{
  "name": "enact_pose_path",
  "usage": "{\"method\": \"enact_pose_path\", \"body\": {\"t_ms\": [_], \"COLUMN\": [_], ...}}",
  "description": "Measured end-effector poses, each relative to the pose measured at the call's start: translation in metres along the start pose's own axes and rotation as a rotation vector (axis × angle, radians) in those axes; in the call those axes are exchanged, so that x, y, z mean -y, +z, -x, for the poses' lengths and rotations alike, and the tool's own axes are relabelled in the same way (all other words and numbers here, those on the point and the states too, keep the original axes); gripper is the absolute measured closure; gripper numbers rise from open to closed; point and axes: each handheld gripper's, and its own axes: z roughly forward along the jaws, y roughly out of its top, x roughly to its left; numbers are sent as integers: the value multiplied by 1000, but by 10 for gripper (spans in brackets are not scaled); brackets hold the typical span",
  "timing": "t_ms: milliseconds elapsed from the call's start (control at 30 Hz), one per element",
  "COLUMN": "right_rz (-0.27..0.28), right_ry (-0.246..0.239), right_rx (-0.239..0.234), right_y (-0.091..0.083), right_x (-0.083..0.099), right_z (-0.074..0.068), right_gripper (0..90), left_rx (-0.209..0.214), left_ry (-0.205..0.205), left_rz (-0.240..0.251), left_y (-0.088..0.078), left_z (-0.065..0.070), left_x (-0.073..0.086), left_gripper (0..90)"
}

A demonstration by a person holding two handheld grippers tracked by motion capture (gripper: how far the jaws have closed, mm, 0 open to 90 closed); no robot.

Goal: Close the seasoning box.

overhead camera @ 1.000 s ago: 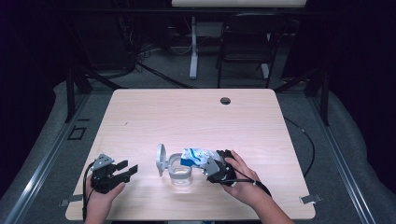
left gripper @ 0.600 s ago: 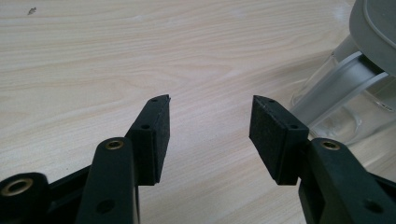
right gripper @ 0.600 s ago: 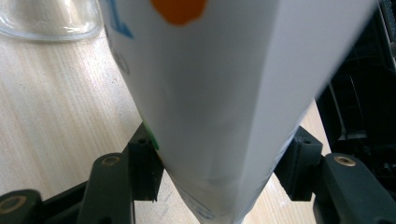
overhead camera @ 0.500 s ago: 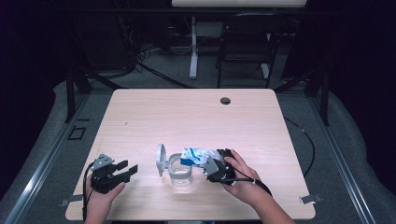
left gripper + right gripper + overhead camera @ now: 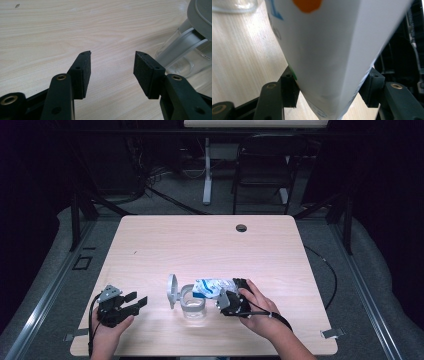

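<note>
White and blue, the packet (image 5: 212, 286) is sitting clamped between the jaws of my right gripper (image 5: 231, 301), tipped over so its far end is hanging above the mouth of the clear jar (image 5: 192, 302). In the right gripper view I am seeing both pads pressing into the packet's (image 5: 324, 50) sides, so the hold is looking firm. The jar is standing upright near the front edge of the wooden table (image 5: 200, 240), and its grey hinged lid (image 5: 172, 290) is swung open to the left, so the opening is already free. My left gripper (image 5: 131, 301) is waiting well apart from the jar, jaws spread wide and holding nothing; in the left gripper view the jar (image 5: 185, 53) is sitting off beside the right jaw. I am judging the work as partway through: jar opened, packet lifted and tilted into place. What I cannot tell is whether anything is pouring out. Emptying the packet, setting it aside and closing the lid are left.
</note>
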Motion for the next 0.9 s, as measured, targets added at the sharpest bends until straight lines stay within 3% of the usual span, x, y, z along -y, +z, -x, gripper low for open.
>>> {"method": "enact_pose_path", "body": {"t_ms": [133,167,200,233,300,533,600,900], "right_rz": [-10,-41,-17,-47,-55,-24,-58,-40], "right_ry": [-10,-33,-14,-39,-45,-26,-59,-72], "right_rx": [11,28,15,30,32,14,28,27], "right_y": [0,-1,1,-1,-1,1,-1,-2], "right_x": [0,-1,0,0,-1,-1,-2,-3], "right_z": [-1,1,0,1,2,0,2,3], "right_gripper": [424,424,424,424,424,424,424,424], "left_rx": [-3,-1,1,-1,0,-3,-2,-1], "left_ry": [-1,1,2,1,2,0,-1,-5], "left_rz": [10,2,-3,0,-4,3,6,5], "left_y": [1,0,0,0,0,1,1,1], "left_z": [0,0,0,0,0,0,0,0], "left_x": [0,0,0,0,0,1,1,1], "left_gripper": [487,486,487,486,487,486,487,487]}}
